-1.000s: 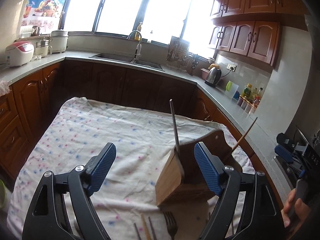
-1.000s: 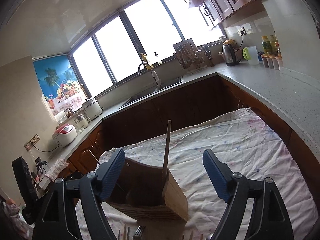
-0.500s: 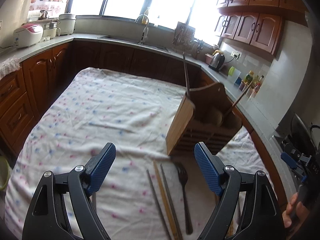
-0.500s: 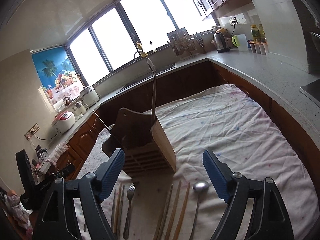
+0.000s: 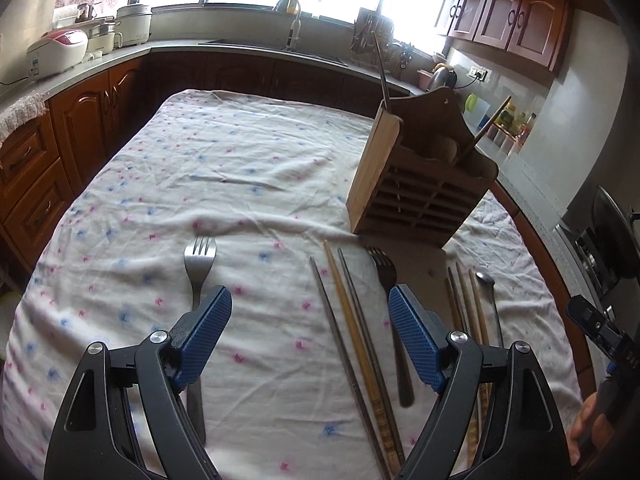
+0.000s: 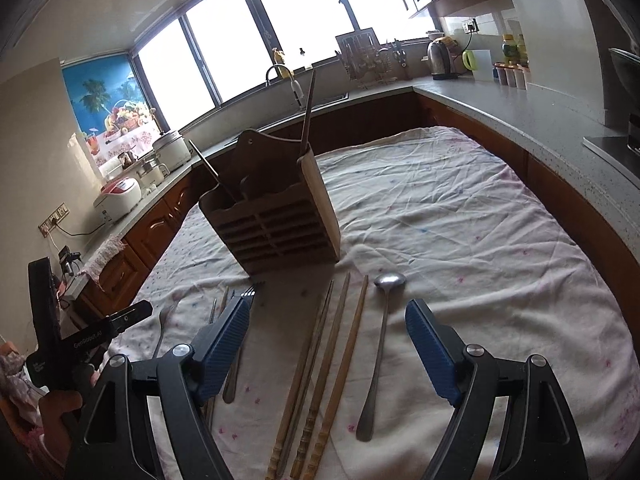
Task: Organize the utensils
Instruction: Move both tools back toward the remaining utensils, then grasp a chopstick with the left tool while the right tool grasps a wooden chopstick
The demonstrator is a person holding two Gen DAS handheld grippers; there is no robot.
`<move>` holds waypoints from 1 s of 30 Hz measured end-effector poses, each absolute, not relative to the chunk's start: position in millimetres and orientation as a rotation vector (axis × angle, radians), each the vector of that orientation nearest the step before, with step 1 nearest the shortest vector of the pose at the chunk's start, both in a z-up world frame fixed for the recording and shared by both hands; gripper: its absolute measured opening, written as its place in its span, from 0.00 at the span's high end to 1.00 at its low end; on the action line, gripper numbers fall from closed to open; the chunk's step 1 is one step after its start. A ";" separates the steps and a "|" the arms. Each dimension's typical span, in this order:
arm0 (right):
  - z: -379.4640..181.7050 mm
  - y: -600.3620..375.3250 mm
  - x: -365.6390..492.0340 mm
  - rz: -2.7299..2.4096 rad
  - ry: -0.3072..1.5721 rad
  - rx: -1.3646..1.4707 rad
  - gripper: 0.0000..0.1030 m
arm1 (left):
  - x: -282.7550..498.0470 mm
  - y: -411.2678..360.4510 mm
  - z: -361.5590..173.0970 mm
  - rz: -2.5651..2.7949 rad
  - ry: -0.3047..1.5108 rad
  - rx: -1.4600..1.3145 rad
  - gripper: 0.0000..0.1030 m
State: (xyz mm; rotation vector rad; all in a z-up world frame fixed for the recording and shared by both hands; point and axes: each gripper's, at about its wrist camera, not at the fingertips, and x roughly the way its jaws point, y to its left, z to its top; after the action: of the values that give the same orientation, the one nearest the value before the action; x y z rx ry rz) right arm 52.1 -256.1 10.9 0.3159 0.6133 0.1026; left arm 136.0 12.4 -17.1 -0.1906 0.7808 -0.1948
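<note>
A wooden utensil holder [image 5: 416,184] stands on the cloth-covered table, also in the right wrist view [image 6: 276,216], with a metal chopstick [image 5: 382,76] and a wooden stick [image 5: 486,128] standing in it. In front lie a fork [image 5: 198,264], three chopsticks [image 5: 348,320], a second fork [image 5: 386,276], more chopsticks [image 6: 324,364] and a spoon [image 6: 380,344]. My left gripper [image 5: 310,340] is open and empty above the chopsticks. My right gripper [image 6: 326,348] is open and empty above the other chopsticks and spoon.
The white flowered cloth [image 5: 200,168] covers the table. Wooden cabinets and grey countertop [image 6: 520,108] ring the table, with a sink [image 5: 288,46], rice cookers [image 5: 56,50] and a kettle [image 6: 438,58]. The other hand-held gripper shows at the left edge [image 6: 60,344].
Both grippers have pulled back from the holder and tilted down. The forks, chopsticks and spoon on the cloth have come into full view. Both stay open.
</note>
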 end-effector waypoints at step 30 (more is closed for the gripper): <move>-38.6 -212.0 140.4 0.207 0.849 0.281 0.85 | 206.5 -11.4 -55.3 -0.217 0.980 -0.129 0.58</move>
State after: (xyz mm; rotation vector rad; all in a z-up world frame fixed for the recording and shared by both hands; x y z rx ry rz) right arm 140.4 -212.0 -38.6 0.2814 0.8495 0.2073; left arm 206.5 -11.4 -55.3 -0.1291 0.9797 -0.2168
